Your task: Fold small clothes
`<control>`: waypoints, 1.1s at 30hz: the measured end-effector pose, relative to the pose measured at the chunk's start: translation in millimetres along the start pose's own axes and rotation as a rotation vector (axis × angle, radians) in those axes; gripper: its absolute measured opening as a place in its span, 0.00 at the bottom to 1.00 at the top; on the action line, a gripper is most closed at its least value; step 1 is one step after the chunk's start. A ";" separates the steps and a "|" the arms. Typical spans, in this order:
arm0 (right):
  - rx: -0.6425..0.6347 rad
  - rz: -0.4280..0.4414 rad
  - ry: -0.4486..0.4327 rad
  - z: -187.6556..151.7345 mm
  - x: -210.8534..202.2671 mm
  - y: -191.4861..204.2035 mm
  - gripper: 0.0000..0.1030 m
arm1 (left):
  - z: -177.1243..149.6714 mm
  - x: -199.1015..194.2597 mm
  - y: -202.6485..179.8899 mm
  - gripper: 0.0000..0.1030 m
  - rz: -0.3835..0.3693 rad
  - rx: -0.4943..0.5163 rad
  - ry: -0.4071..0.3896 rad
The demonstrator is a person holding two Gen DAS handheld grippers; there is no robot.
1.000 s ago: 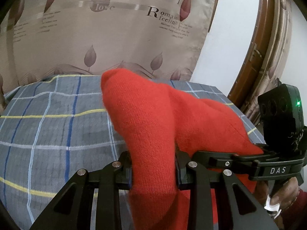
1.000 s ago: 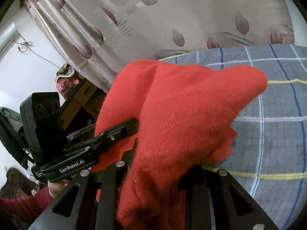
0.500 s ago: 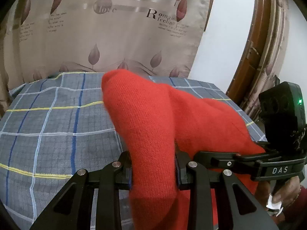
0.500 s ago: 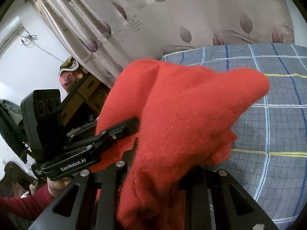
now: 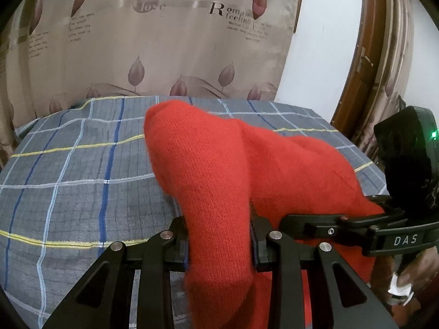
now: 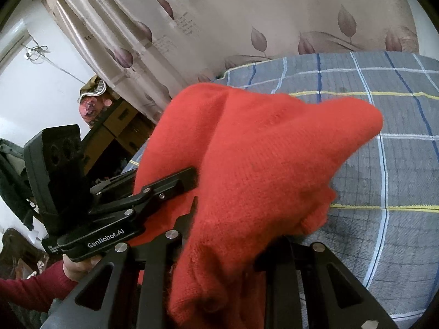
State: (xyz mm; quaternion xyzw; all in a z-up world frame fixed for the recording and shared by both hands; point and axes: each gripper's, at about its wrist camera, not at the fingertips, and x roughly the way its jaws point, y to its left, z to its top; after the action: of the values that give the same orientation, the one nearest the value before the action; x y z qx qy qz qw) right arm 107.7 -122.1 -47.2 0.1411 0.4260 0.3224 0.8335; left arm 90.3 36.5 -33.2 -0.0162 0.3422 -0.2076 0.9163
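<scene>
Red knitted garment (image 5: 219,175), small and fuzzy, hangs in the air between my two tools above the grey plaid bed cover (image 5: 68,181); none of it that I can see lies flat on the bed yet. Progress, my estimate: early to middle. The cloth is lifted and bunched, with no finished fold visible. Laying it down, squaring it and creasing it all remain.

Left gripper (image 5: 219,242): its two black fingers are pressed in against a thick band of the knit, which runs up and away between them. Right gripper (image 6: 225,235): fingers likewise closed around a bunched edge, though the cloth drapes over and hides the tips.

Pose: both tools sit close together, side by side, pointing toward the leaf-patterned beige curtain (image 5: 153,41) behind the bed. Each camera catches the other tool at its edge, and the right hand (image 5: 411,274) shows under its handle. Garment is raised slightly above the cover, toward its near edge.
</scene>
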 end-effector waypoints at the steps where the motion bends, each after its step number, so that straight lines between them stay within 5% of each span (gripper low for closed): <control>1: 0.000 -0.002 0.002 -1.1 1.3 -1.5 0.22 | -1.6 1.7 0.2 0.31 0.003 0.003 0.002; 16: -0.006 -0.035 0.012 -21.4 16.9 -22.0 0.24 | -25.9 22.4 -1.9 0.35 0.046 0.016 0.003; 28: -0.038 -0.143 -0.019 -45.4 18.7 -28.7 0.41 | -46.7 22.8 -2.8 0.51 0.111 0.049 -0.066; 33: -0.100 -0.242 -0.105 -51.9 -1.3 -7.8 0.43 | -48.5 5.5 -7.0 0.65 0.197 0.072 -0.142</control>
State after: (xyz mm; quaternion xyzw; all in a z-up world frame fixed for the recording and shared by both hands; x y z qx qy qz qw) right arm 68.8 -130.9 -81.3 0.0638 0.3791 0.2325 0.8934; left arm 60.8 33.4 -72.6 0.0359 0.2687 -0.1269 0.9542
